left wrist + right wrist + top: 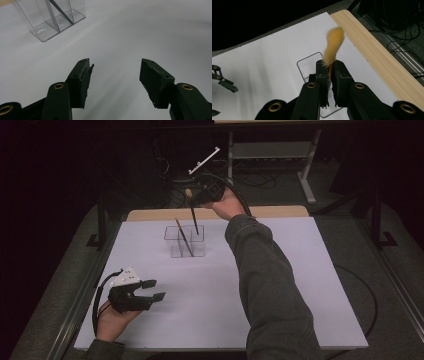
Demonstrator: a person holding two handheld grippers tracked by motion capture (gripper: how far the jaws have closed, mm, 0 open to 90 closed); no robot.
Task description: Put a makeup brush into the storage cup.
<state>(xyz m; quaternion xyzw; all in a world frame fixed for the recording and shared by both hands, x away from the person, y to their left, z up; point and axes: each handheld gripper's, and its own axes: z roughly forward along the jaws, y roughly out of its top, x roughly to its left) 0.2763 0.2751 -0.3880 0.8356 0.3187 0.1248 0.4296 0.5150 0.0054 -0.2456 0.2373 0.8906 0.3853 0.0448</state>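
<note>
Brush: you have the brush (333, 43) clamped in your right gripper (331, 72), its tan bristle tuft standing up above the jaws and the dark handle (194, 222) running down from them.
Brush axis: near upright, leaning slightly; in the high view the lower end reaches into the rear of the clear holder (184, 241).
Holder: clear box with dividers, standing on the white table (300, 295) toward its far edge, well apart from your left hand.
Second brush: another brush (183, 236) already leans in the holder, beside the one you hold.
Right jaws: clenched on the brush just under the bristles.
Left gripper: your left gripper (150, 290) rests low at the near left of the table, jaws released with nothing between them, pointing toward the holder.
Key relation: the held brush sits directly over the holder, long axis roughly in line with a compartment; which compartment the tip is in cannot be told.
Nearer hand: the right, by far.
Judgement: the coming move looks like a straight travel along the handle's axis; watch the divider wall and the neighbouring brush.
</note>
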